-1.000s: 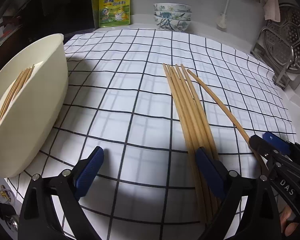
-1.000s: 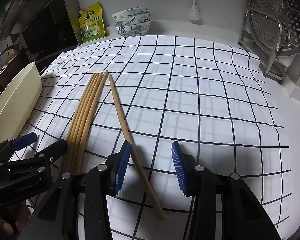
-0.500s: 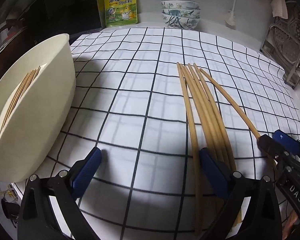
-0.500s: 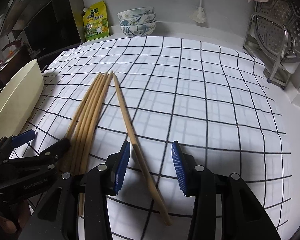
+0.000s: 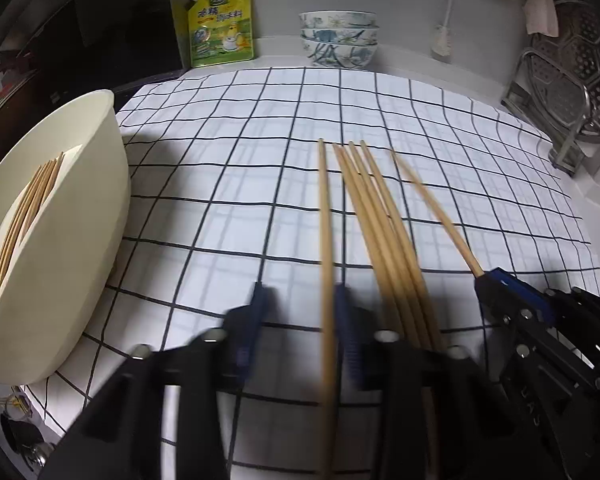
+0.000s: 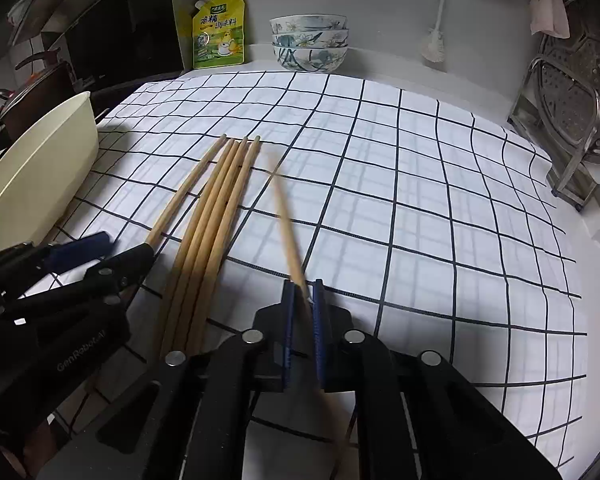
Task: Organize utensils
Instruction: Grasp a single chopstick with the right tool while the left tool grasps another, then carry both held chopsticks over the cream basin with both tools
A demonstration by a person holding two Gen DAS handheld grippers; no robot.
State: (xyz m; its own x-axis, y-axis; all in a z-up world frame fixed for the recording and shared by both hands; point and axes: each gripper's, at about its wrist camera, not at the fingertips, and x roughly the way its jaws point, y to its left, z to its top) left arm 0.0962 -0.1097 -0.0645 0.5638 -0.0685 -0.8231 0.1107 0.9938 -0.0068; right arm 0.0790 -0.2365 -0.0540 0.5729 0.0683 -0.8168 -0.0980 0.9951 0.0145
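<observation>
Several wooden chopsticks [image 5: 384, 232] lie side by side on the checked cloth [image 5: 228, 184]. My left gripper [image 5: 300, 312] is half closed around one chopstick [image 5: 325, 216] set apart at the left of the bundle; its fingers [image 5: 260, 312] are blurred and a gap shows on the left side. My right gripper [image 6: 302, 304] is shut on a single chopstick [image 6: 286, 224] right of the bundle [image 6: 216, 216]. A cream bowl [image 5: 72, 216] at the left holds several more chopsticks [image 5: 24, 208].
A yellow seasoning pouch [image 5: 222, 26] and stacked patterned bowls [image 5: 338, 38] stand at the back wall. A metal steamer rack [image 5: 572, 84] stands at the back right. A dark pot [image 6: 28, 96] sits beyond the cream bowl [image 6: 32, 172].
My right gripper has closed on the single chopstick. My left gripper has narrowed around the leftmost chopstick, which has shifted away from the bundle.
</observation>
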